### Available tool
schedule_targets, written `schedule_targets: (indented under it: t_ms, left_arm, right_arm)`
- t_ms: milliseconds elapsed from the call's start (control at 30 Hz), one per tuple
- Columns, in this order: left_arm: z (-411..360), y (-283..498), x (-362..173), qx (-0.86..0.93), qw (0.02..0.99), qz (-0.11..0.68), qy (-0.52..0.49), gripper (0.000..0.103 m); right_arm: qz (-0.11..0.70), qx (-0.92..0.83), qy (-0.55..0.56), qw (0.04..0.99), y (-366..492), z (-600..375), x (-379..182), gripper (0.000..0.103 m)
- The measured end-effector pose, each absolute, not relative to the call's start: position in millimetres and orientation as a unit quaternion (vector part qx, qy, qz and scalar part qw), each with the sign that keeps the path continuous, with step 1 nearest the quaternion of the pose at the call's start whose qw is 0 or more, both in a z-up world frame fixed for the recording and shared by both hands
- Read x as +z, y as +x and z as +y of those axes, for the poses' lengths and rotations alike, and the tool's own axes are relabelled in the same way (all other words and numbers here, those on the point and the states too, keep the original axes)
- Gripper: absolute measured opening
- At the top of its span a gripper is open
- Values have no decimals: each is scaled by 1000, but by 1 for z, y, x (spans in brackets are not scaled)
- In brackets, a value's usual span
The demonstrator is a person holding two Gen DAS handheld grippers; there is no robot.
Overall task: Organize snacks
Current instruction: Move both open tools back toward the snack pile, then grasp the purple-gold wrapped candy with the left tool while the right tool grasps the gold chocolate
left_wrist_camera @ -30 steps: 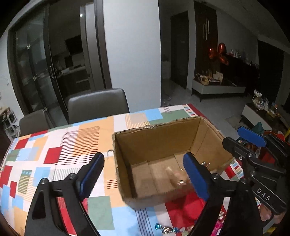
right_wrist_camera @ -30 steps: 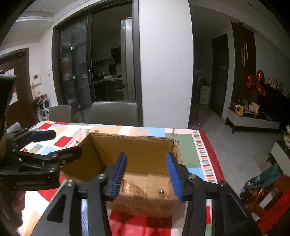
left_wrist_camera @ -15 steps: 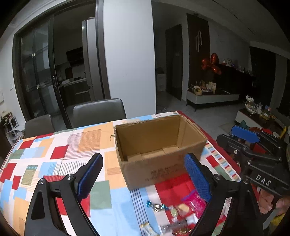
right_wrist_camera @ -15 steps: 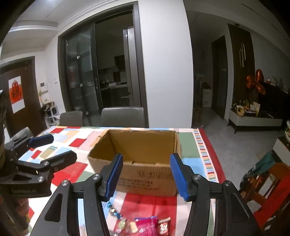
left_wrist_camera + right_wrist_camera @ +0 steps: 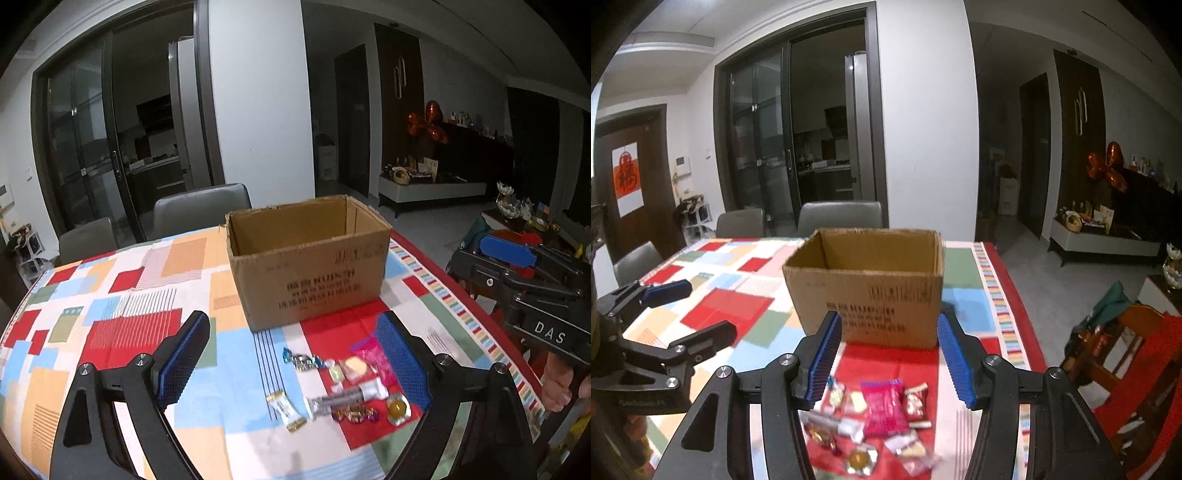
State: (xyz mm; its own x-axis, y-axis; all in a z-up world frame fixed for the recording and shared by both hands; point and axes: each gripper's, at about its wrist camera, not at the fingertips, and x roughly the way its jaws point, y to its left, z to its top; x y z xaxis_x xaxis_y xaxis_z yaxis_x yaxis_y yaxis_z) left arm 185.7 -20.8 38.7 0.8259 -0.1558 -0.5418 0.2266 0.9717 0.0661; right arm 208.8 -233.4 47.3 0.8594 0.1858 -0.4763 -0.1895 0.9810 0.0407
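The box (image 5: 308, 264) stands open-topped on the counter (image 5: 122, 295), which is covered in a patchwork cloth. The snacks (image 5: 875, 417) lie loose in a small heap on a red patch of cloth just in front of the box, on its near side. From these views the inside of the box cannot be seen to the bottom, so what it holds is unclear.

The left tool (image 5: 291, 365) hangs above the near edge of the heap with its jaws wide apart and nothing between them. The right tool (image 5: 890, 365) sits over the same heap, jaws also apart and empty, with the pink packet (image 5: 884, 408) lying almost centred under its gap.

The step in hand looks like picking the next snack to carry into the box. To do it well, one tool should work alone, since both crowd the same small pile. The pink packet seems the easiest choice for the right tool: it is the largest and flat. The jaws should come down astride its short sides and close on the packet only, without catching the small red packet (image 5: 916, 400) that touches it. Wrappers are slippery and thin, so a low grip close to the cloth would likely hold better than a pinch at a corner. The round amber sweet (image 5: 397, 408) may roll, and is best left for later with a squarer approach.
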Motion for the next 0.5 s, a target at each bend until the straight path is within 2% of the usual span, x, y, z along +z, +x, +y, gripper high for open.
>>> schedule_targets:
  t_ms: [333, 500]
  left_arm:
    - [-35, 156, -2, -136, 941, 303, 61, 92]
    - [-41, 149, -20, -166, 934, 307, 81, 85]
  right_arm:
    - [275, 97, -22, 956, 176, -240, 14, 55]
    - [299, 117, -16, 947, 167, -235, -3, 55]
